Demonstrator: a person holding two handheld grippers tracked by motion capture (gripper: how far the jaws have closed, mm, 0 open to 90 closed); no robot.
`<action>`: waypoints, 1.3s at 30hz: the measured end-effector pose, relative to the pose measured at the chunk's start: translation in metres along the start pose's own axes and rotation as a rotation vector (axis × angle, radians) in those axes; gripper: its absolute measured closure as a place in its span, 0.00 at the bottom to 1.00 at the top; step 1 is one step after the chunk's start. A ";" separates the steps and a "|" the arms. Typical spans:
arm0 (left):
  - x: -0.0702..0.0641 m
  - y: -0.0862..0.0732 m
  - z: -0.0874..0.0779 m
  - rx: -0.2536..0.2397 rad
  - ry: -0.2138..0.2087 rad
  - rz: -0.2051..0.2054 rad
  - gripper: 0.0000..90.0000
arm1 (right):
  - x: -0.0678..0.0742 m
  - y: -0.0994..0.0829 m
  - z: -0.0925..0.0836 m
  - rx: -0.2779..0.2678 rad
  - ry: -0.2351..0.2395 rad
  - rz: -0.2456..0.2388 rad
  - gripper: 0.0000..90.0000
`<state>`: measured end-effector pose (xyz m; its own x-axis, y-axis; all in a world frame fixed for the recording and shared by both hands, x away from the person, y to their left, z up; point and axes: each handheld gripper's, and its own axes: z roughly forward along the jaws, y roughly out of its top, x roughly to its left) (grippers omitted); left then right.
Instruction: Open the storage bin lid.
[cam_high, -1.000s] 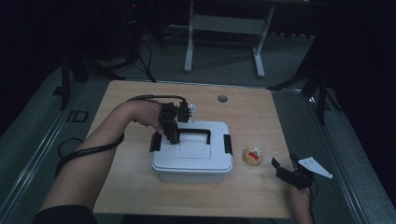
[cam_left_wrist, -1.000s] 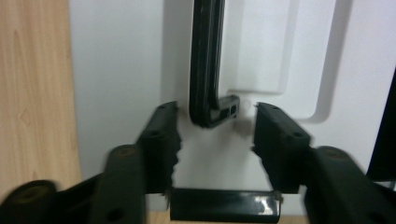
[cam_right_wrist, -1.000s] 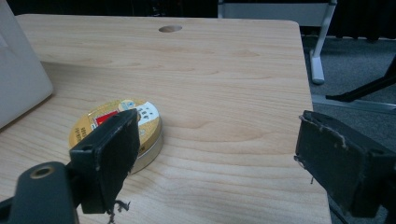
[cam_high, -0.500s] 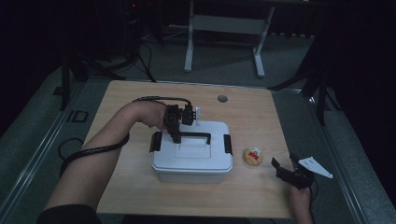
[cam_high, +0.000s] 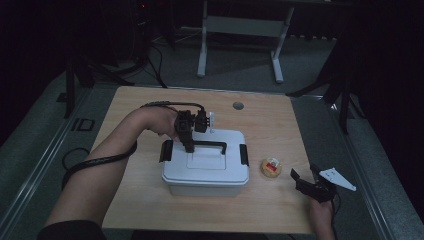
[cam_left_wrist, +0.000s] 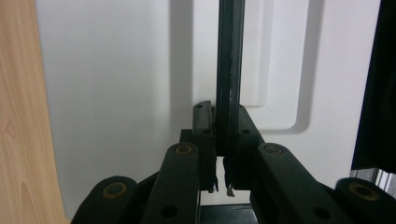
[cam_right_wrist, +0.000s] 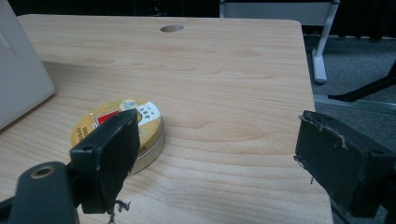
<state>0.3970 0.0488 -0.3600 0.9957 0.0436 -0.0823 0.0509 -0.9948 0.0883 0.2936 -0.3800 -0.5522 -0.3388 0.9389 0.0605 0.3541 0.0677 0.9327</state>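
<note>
high overhead view, two close tool cameras

Desk (cam_high: 150, 107): light wood-grain top with rounded corners, centre of the high view; round cable hole (cam_high: 238, 105) near its far edge. Directly on it: one white plastic storage box (cam_high: 205, 181) with black side latches and black lid handle, centre of frame; one round gold tin (cam_high: 271, 168) with a red-and-white label, just right of the box, apart from it.

One white box (cam_high: 205, 170), one round tin (cam_high: 271, 167) — two tongs (cam_high: 189, 146) (cam_high: 306, 181)
</note>
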 end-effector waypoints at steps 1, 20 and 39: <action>-0.001 0.000 -0.002 -0.001 0.000 0.001 0.93 | 0.000 0.000 0.000 0.000 0.000 -0.001 0.15; -0.007 -0.022 -0.036 -0.055 0.034 -0.058 0.93 | 0.000 0.000 0.000 0.000 -0.001 0.002 0.15; -0.023 -0.102 -0.055 -0.075 0.063 -0.196 0.93 | 0.000 0.000 0.000 0.006 -0.007 0.000 0.15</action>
<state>0.3732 0.1548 -0.3130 0.9690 0.2434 -0.0433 0.2472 -0.9572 0.1508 0.2939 -0.3794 -0.5521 -0.3327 0.9413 0.0578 0.3591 0.0698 0.9307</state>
